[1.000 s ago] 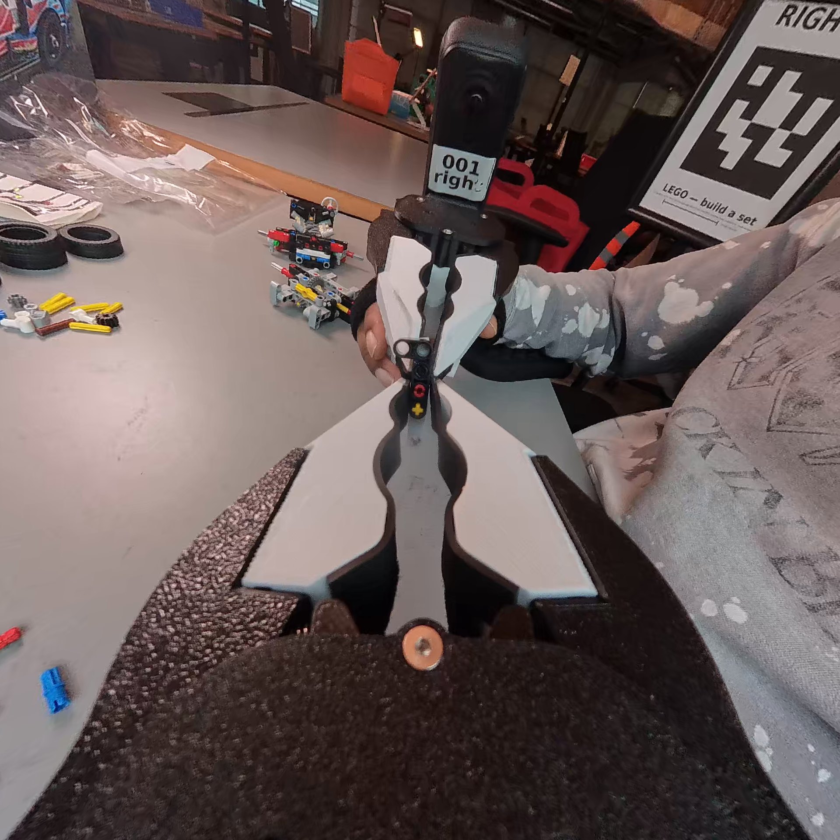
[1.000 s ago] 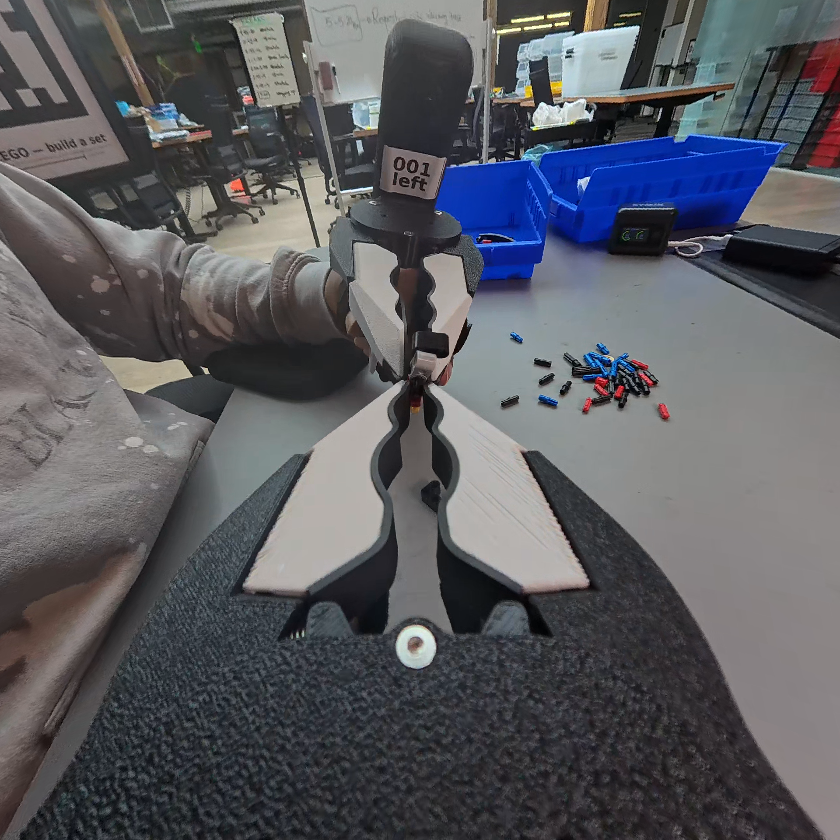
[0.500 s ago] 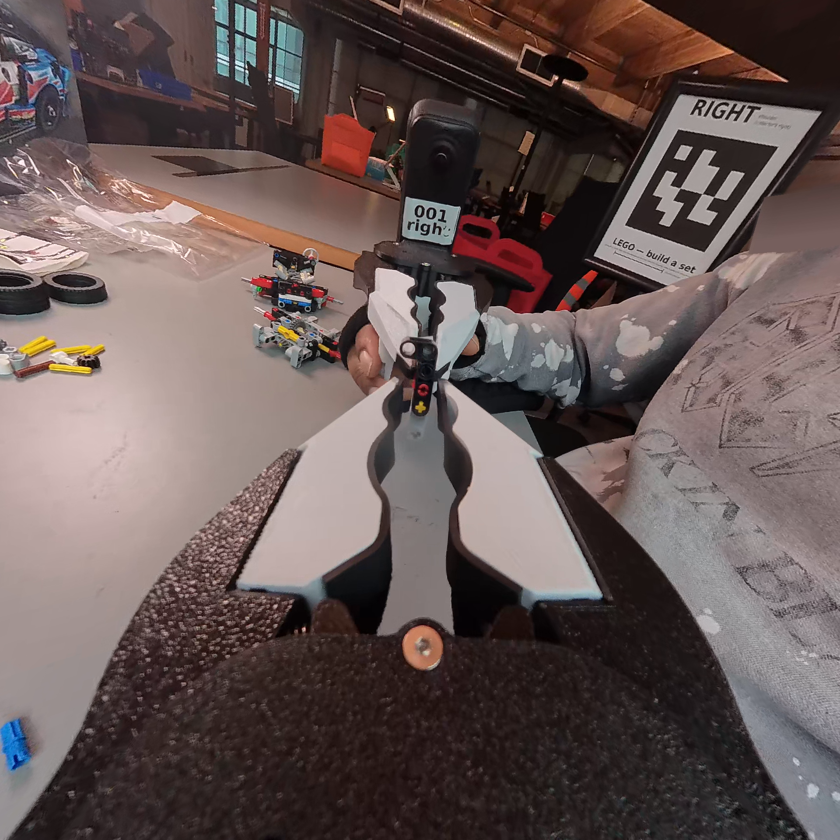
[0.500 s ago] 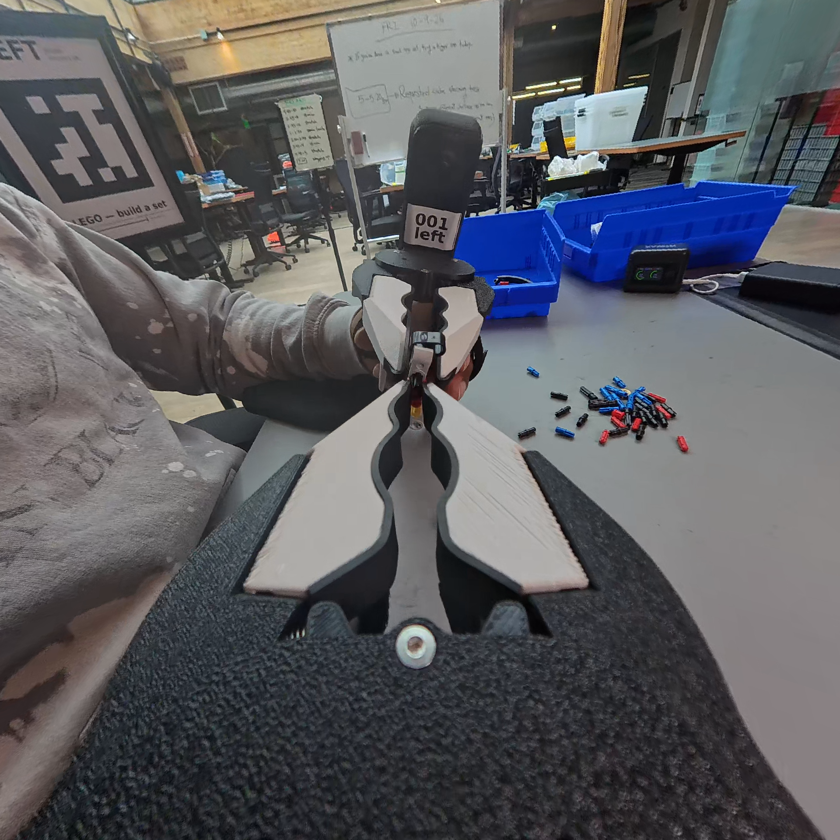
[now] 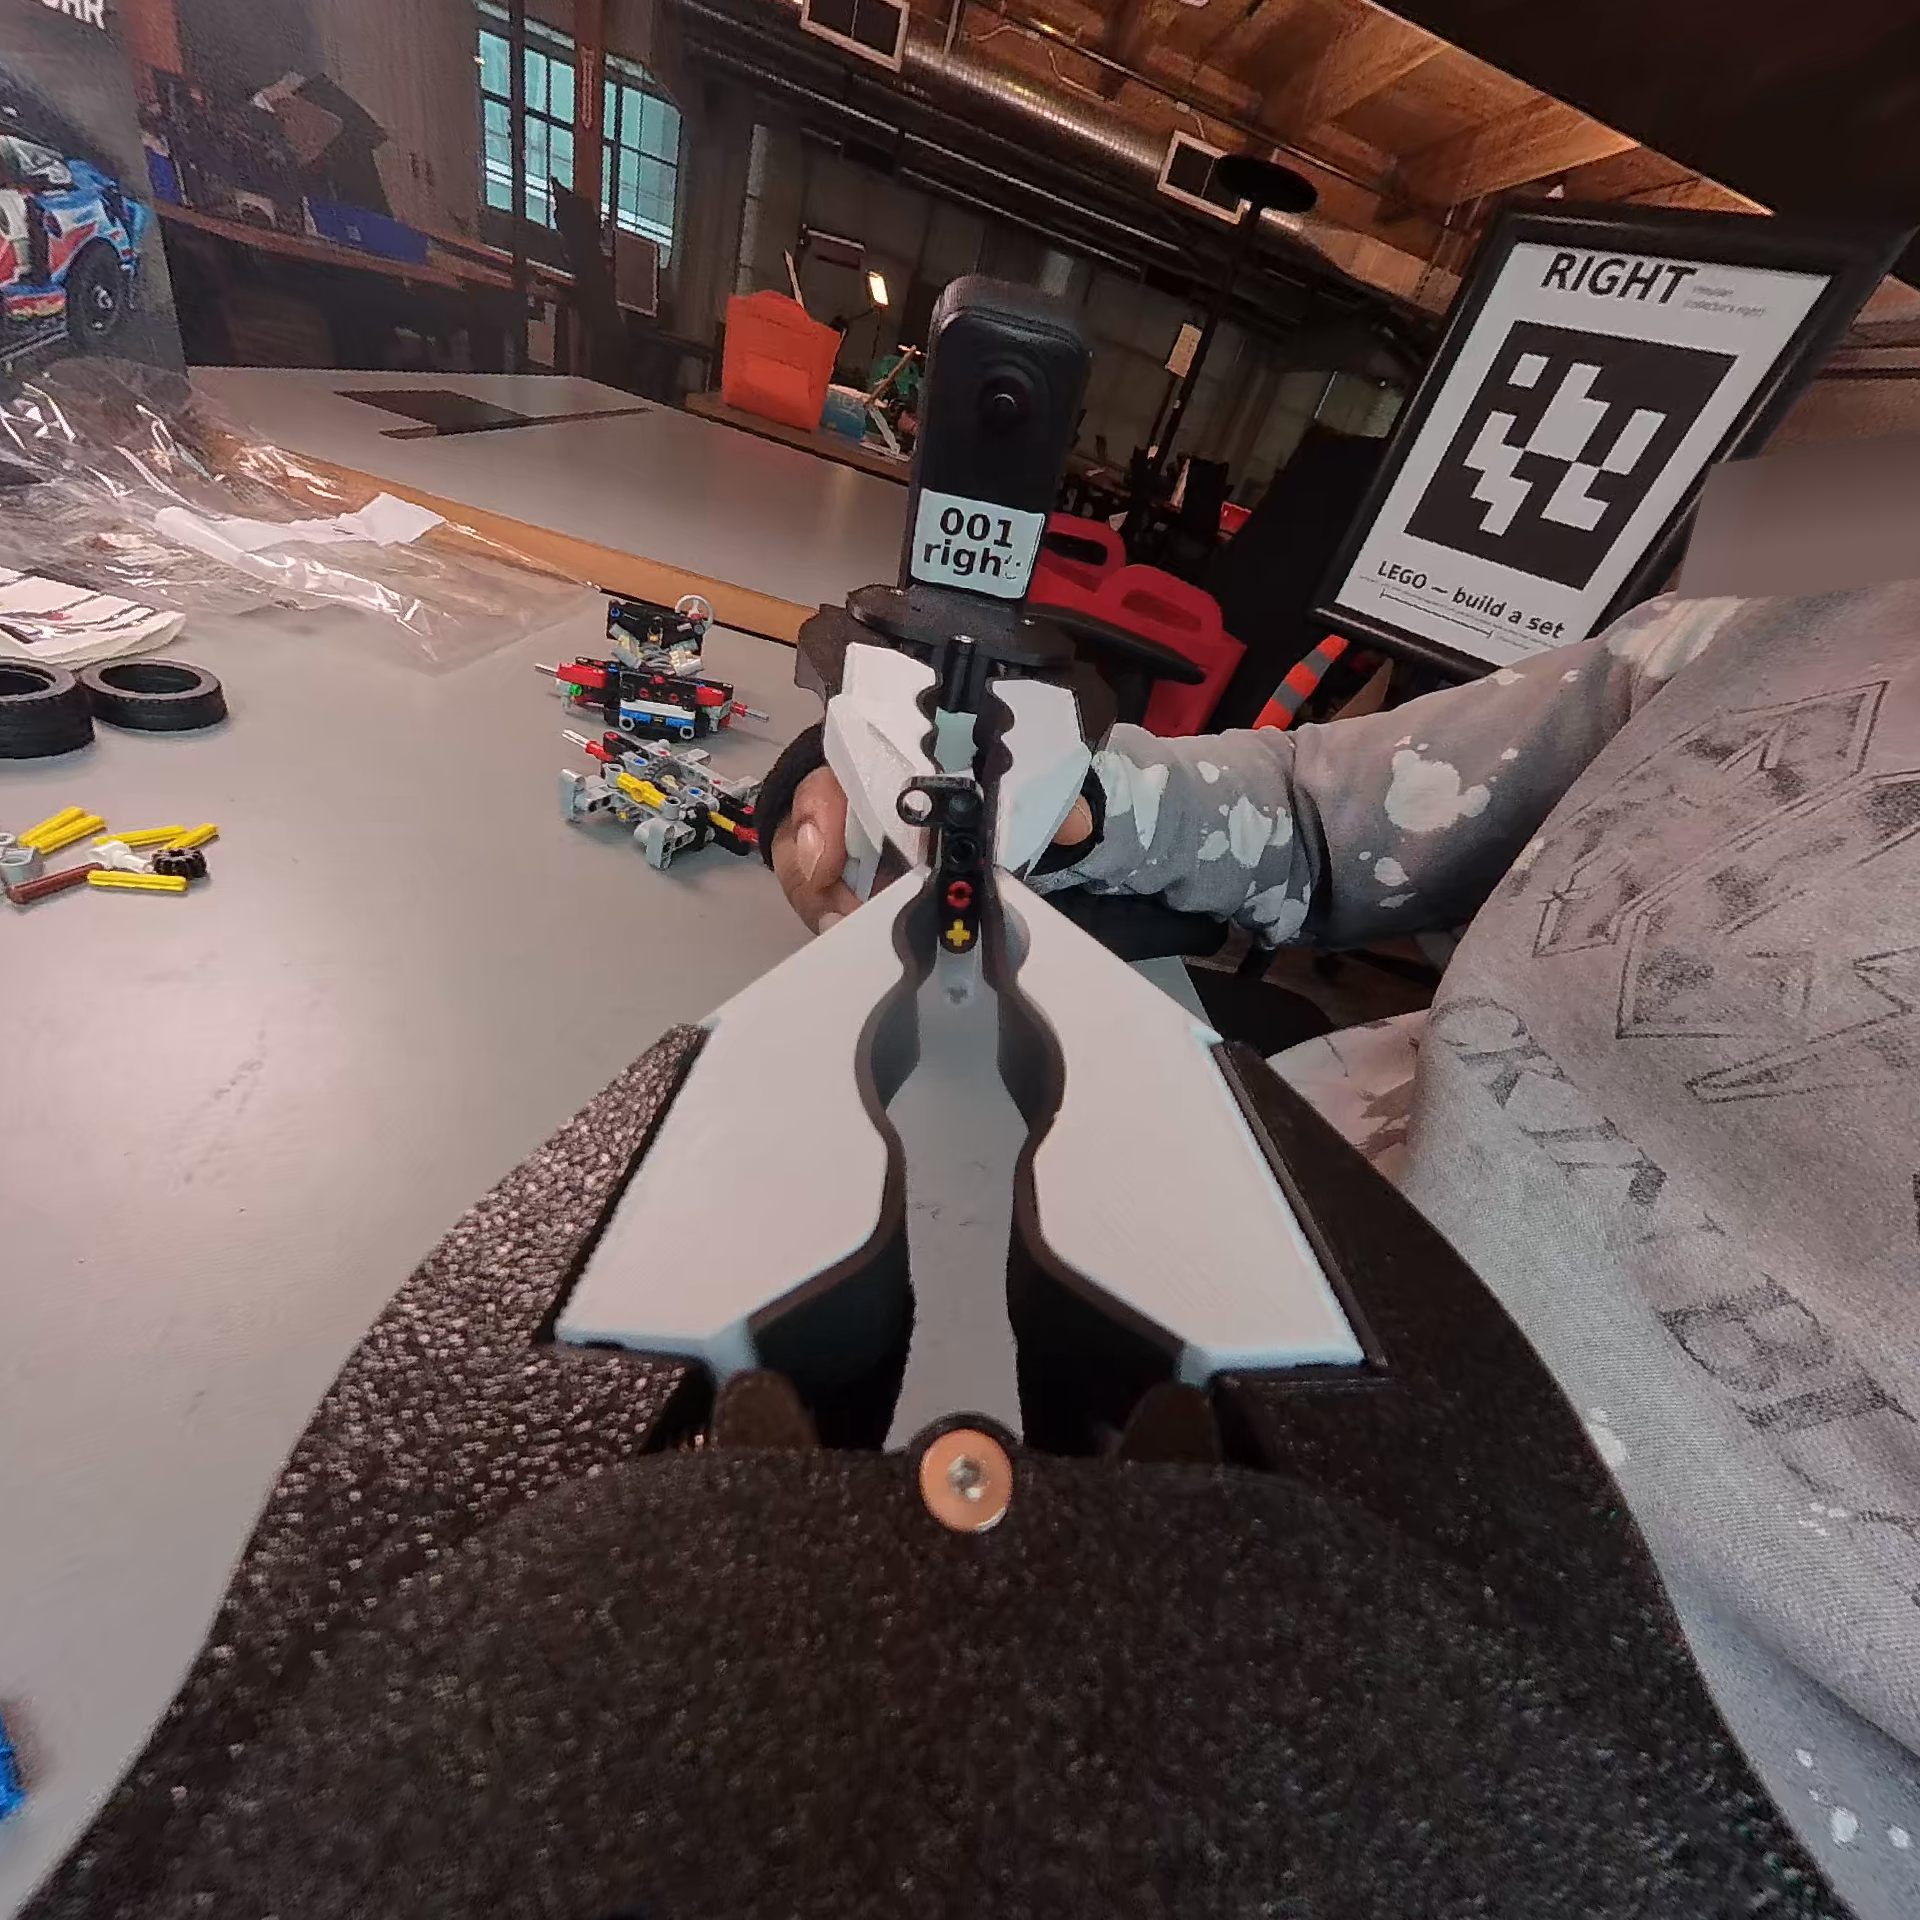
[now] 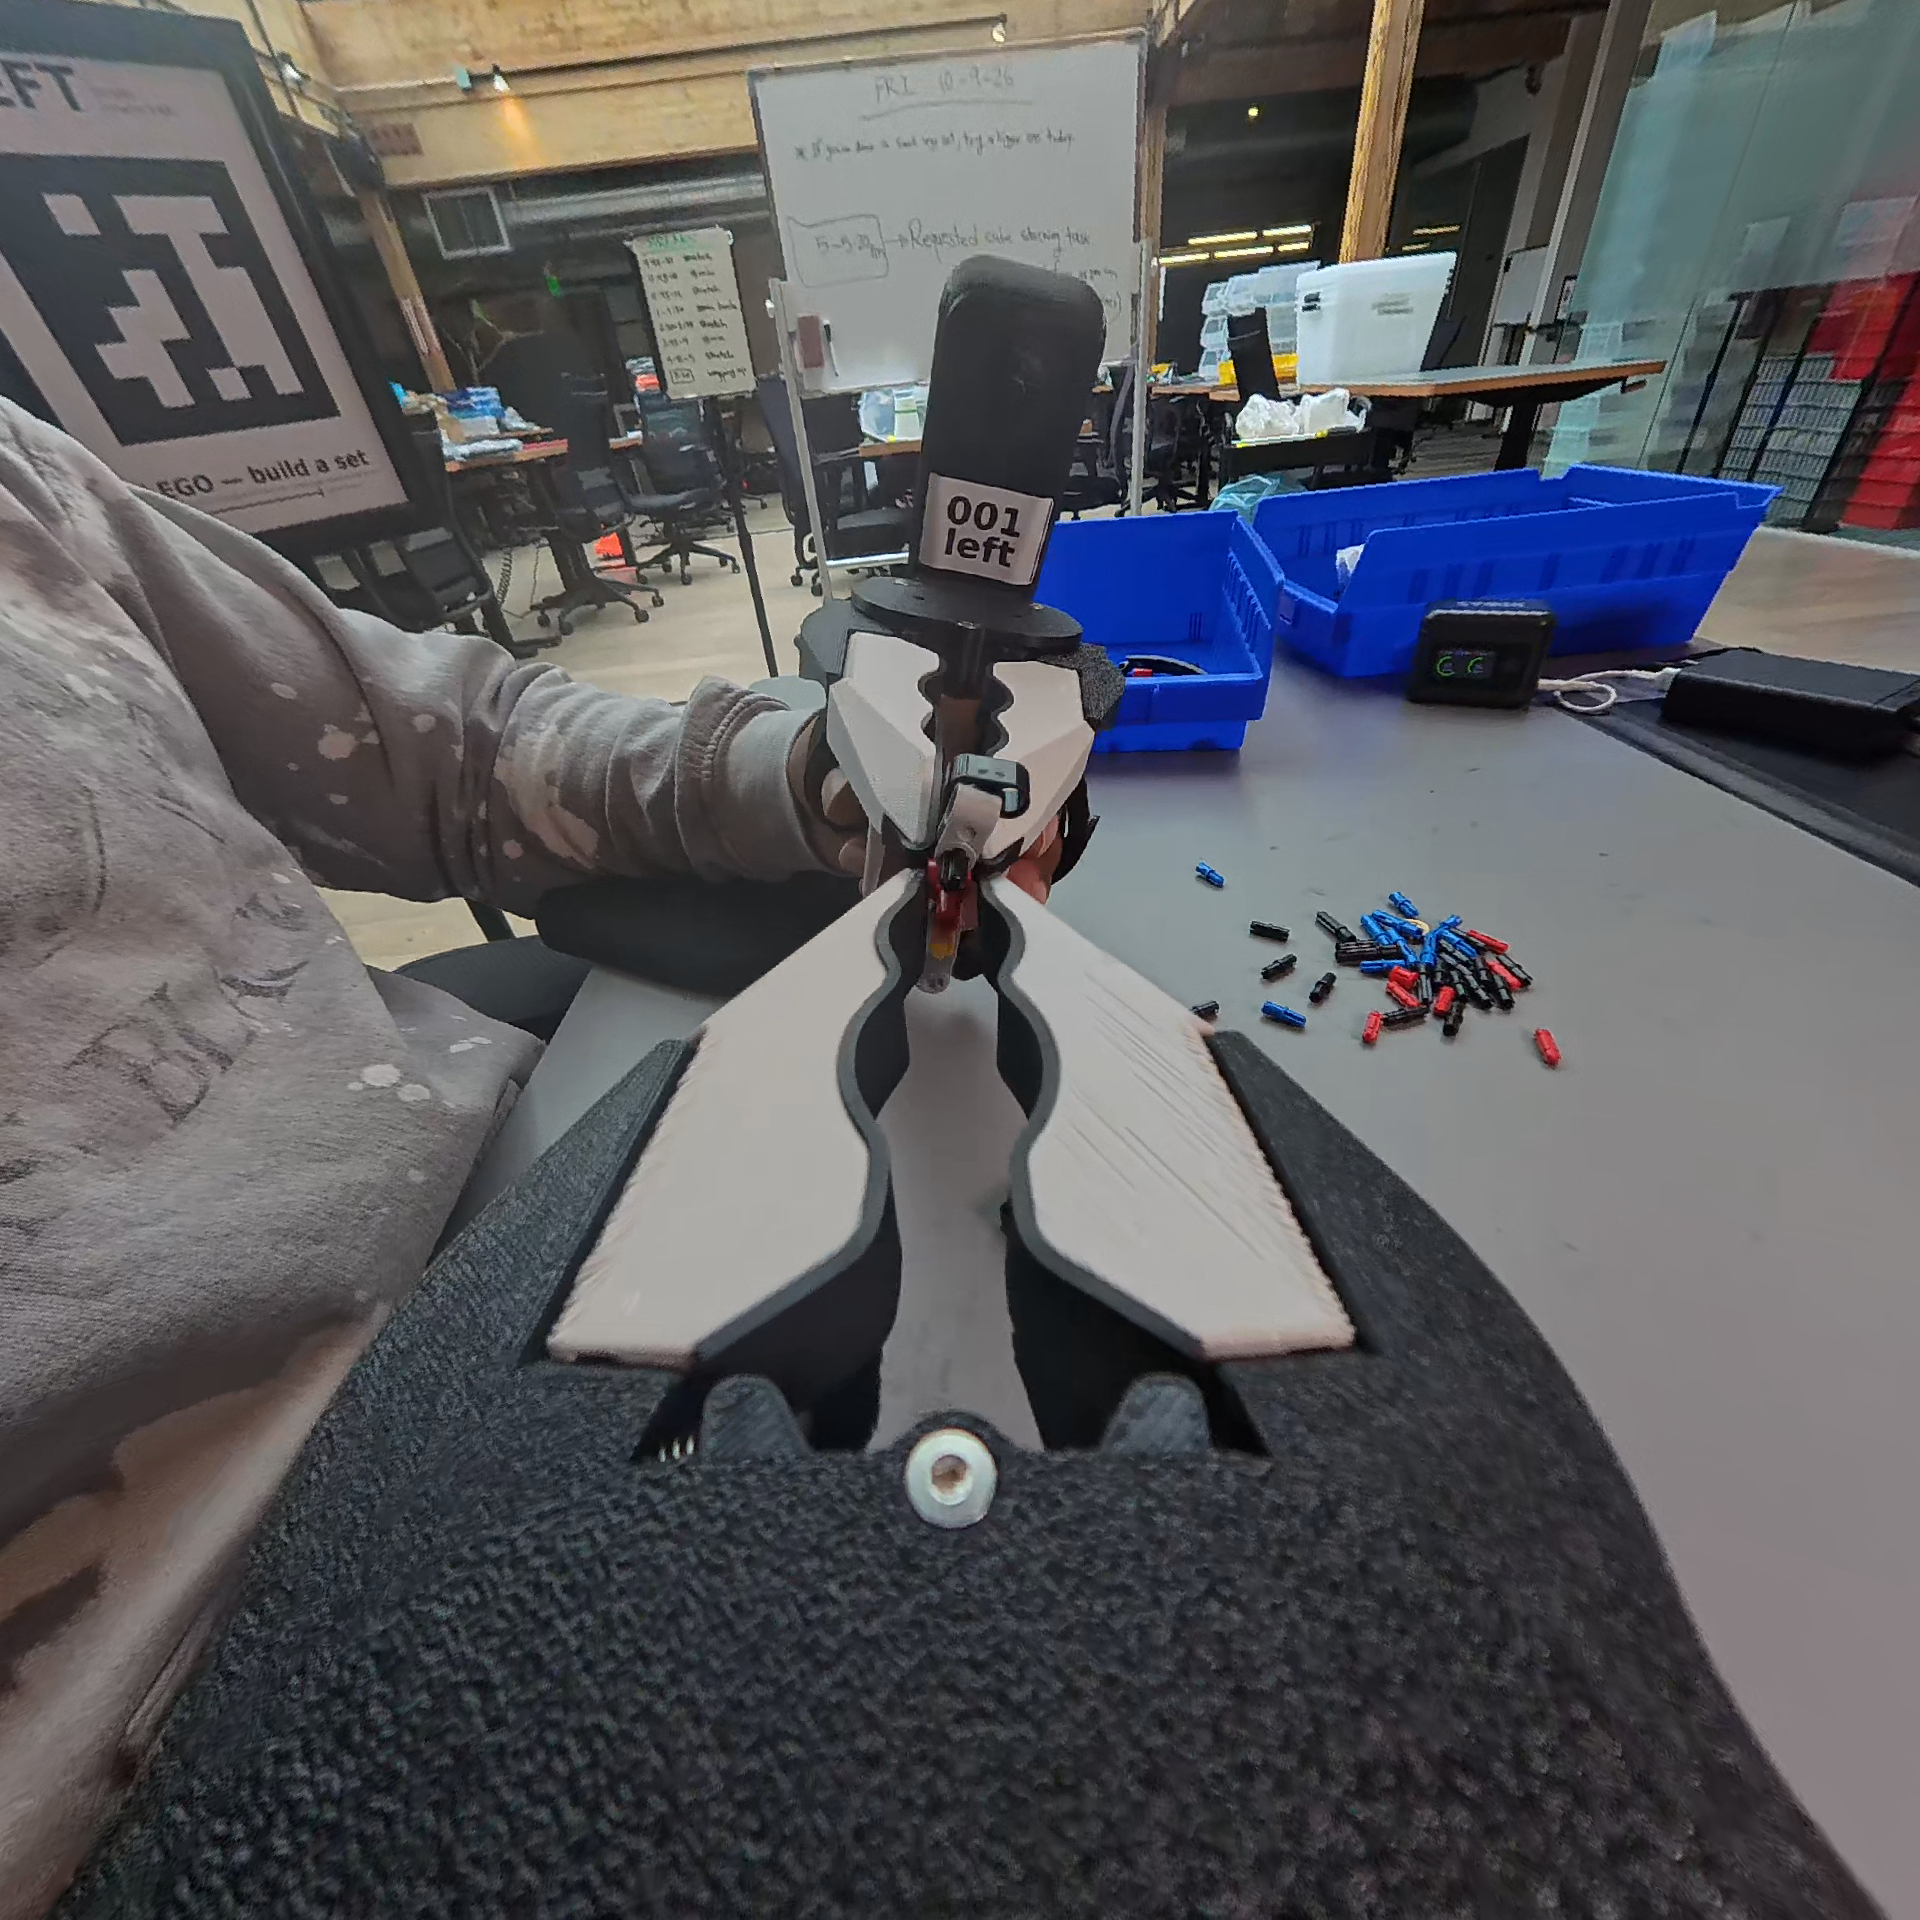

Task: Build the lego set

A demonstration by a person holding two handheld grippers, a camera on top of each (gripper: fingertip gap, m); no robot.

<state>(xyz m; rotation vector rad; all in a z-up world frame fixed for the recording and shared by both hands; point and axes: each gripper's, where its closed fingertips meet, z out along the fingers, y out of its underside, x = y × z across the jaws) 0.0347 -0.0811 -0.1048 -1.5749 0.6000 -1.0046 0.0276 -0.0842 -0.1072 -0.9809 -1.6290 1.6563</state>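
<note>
A small lego assembly is held in the air between my two grippers, which face each other tip to tip. In the left wrist view it is a black beam (image 5: 958,868) with a red and a yellow pin and a light grey piece under it. My left gripper (image 5: 956,914) is shut on its near end; the right gripper (image 5: 961,769) grips the far end. In the right wrist view my right gripper (image 6: 948,899) is shut on the assembly (image 6: 971,821), which shows a white beam, a black connector and a red pin, while the left gripper (image 6: 961,774) holds the other end.
Two built chassis sections (image 5: 649,681) (image 5: 660,810), black tyres (image 5: 104,701), yellow axles (image 5: 114,852) and plastic bags (image 5: 208,520) lie on the grey table (image 5: 312,1039). A pile of blue, black and red pins (image 6: 1423,966), blue bins (image 6: 1507,561) and a black device (image 6: 1481,655) lie to the right. My left and right fingertips are right by each other.
Both grippers have risen and tipped upward together with the assembly between them. A light grey end of the assembly now shows between the near fingers.
</note>
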